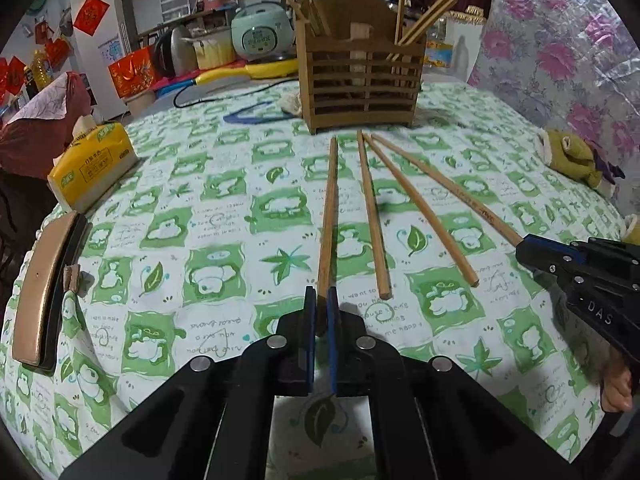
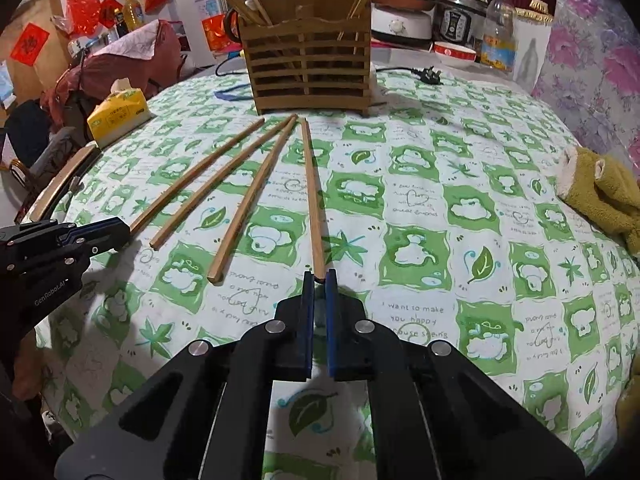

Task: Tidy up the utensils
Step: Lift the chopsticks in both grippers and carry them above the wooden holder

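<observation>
Four wooden chopsticks lie fanned on the green-patterned tablecloth (image 1: 208,208) in front of a slatted wooden holder (image 1: 360,80) (image 2: 308,68) that has several chopsticks standing in it. My left gripper (image 1: 321,296) is shut on the near end of the leftmost chopstick (image 1: 327,218) (image 2: 198,174); it also shows at the left of the right wrist view as the left gripper (image 2: 120,228). My right gripper (image 2: 319,280) (image 1: 524,244) is shut on the near end of the rightmost chopstick (image 2: 312,198) (image 1: 447,187). The two middle chopsticks (image 1: 372,214) (image 1: 420,209) lie loose between them.
A yellow tissue pack (image 1: 94,168) sits at the table's left edge, with a curved brown chair back (image 1: 44,288) beside it. A green plush toy (image 2: 600,192) lies at the right. A cable, a plug (image 2: 432,74) and kitchen appliances stand behind the holder.
</observation>
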Motion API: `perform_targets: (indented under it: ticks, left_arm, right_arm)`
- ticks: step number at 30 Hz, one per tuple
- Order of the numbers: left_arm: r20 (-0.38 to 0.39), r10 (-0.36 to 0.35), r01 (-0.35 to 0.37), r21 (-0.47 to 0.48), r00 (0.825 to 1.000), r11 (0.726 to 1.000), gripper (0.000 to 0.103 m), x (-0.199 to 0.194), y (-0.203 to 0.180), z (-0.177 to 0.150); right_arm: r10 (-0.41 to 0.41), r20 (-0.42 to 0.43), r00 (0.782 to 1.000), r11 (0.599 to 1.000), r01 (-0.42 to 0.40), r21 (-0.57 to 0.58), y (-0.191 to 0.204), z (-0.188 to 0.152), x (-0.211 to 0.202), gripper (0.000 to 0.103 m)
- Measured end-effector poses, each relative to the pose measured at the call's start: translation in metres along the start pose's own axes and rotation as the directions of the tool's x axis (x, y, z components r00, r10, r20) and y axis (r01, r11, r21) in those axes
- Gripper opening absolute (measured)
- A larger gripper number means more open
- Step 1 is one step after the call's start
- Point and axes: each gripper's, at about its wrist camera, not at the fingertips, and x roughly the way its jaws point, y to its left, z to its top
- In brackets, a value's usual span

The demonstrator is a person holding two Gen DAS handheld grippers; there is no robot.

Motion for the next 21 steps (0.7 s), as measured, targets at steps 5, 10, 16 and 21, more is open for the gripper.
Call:
perform_targets:
  ticks: [5,10,16,21]
  left_arm:
    - [0.047,-0.014,0.015,-0.02,0.999,1.0,0.006,-0.009,0.003,0.0]
    - [0.095,-0.049,0.055,-0.07,0.994,0.996,0.006,-0.021,0.012,-0.001]
    - [0.148,-0.071,0.082,-0.068,0.986,0.994,0.004,-0.045,0.009,0.02]
    - [0.207,-0.059,0.07,-0.047,0.977,0.996,0.005,-0.066,0.003,0.067]
  right_arm:
    - [0.037,0.069,0.997,0.999,-0.038,0.011,-0.003,-0.001,-0.012,0.006]
    - [0.054,0.16,0.986,0.998,-0.056,0.012,-0.005,-0.004,-0.028,0.006]
    - [0.026,0.282,0.959,0.998,-0.042,0.048,-0.014,0.012,-0.059,0.006]
    - [0.054,0.35,0.935,0.996,-0.077,0.052,-0.018,0.054,-0.086,0.006]
